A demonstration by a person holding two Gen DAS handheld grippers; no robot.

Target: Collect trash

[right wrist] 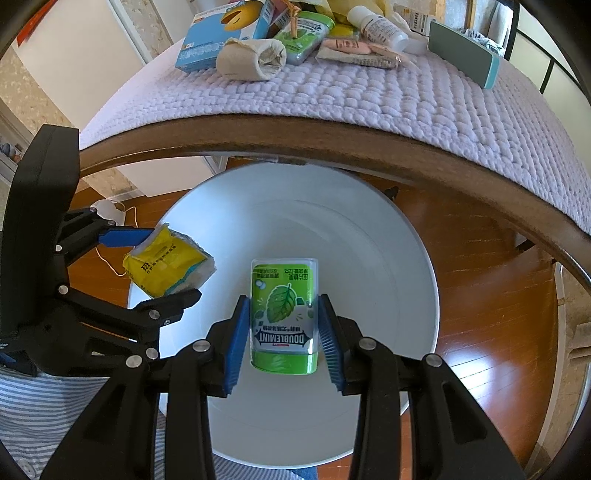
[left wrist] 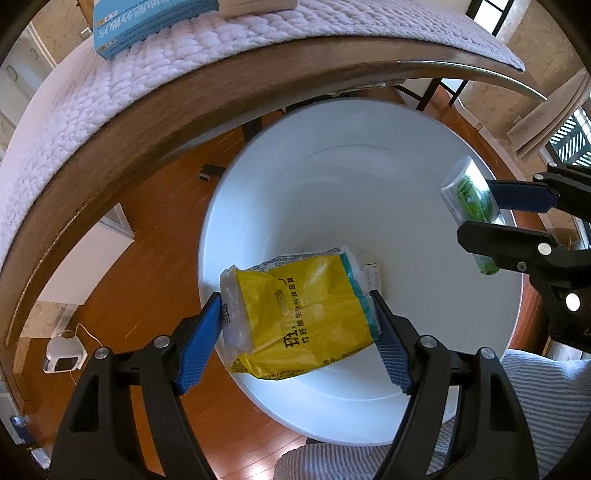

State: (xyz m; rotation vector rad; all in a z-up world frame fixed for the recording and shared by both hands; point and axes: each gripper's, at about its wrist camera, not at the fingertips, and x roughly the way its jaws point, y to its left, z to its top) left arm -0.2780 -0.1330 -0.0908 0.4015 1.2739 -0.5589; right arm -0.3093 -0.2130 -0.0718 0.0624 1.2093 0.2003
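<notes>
My left gripper (left wrist: 297,314) is shut on a yellow tissue pack (left wrist: 295,317), its blue pads pressing both ends, over the near rim of a round white bin (left wrist: 332,192). My right gripper (right wrist: 284,325) is shut on a green Doublemint gum bottle (right wrist: 283,314), hanging above the middle of the white bin (right wrist: 388,258). In the left wrist view, the right gripper (left wrist: 480,214) shows at the right with the green bottle (left wrist: 471,195). The right wrist view has the left gripper (right wrist: 162,262) at the left holding the yellow pack (right wrist: 166,266). A small white scrap (left wrist: 373,277) lies inside the bin.
A wooden table edge (right wrist: 332,129) with a lilac quilted mat (right wrist: 369,92) curves above the bin. On it lie a blue box (right wrist: 221,37), a beige cloth roll (right wrist: 255,59), a white bottle (right wrist: 376,26) and a green case (right wrist: 465,59). Striped clothing (left wrist: 546,406) is close below.
</notes>
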